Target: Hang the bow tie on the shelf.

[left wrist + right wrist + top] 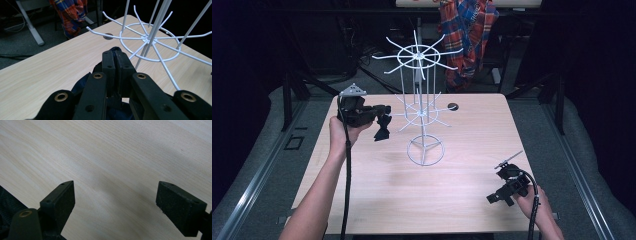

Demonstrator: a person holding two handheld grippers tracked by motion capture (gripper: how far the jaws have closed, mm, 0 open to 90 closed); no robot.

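I take the white wire rack (422,107) standing mid-table as my marker. My left gripper (382,116) hangs just to the left of the rack's lower ring of hooks, held above the wooden table (462,200) by the left hand (343,131). Its jaws are pressed together on a dark piece of cloth (382,131), which droops from them toward the tabletop without my being able to tell whether its lowest fold touches the wood. In the left gripper view the two pads (110,62) sit flat against each other with the dark blue cloth (117,50) pinched between them and bunched below, and the rack's lower ring (150,42) with its upturned hooks lies just beyond the jaw tips, near but apart from them.

My right gripper (494,197) sits well away from the rack, toward the near right corner of the table, in the right hand (532,202). Its jaws stand wide apart; in the right gripper view both pads (62,197) frame nothing but bare wood grain.

Behind the rack, close to its lower hooks, a small round hole (453,106) is cut into the tabletop. Farther behind the rack, past the table's far edge, a red and blue plaid garment (469,35) hangs in the dark.
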